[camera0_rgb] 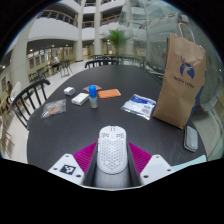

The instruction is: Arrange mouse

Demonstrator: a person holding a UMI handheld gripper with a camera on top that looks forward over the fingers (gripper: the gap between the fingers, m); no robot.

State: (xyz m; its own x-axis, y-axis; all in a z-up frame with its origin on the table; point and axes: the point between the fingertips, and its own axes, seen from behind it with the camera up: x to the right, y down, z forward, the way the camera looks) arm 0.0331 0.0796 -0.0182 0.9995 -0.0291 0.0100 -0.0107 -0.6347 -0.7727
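Claw [112,160] clamped on mouse [112,148] | near table [60,130] edge | bare tabletop ahead

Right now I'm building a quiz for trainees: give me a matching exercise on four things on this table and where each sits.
Things:
1. white mouse
2. brown paper bag
3. orange card
4. blue-capped bottle

Places:
A. just left of the orange card
B. beyond the fingers, far right
C. between the gripper fingers
D. just right of the bottle

Pairs: 1-C, 2-B, 3-D, 4-A
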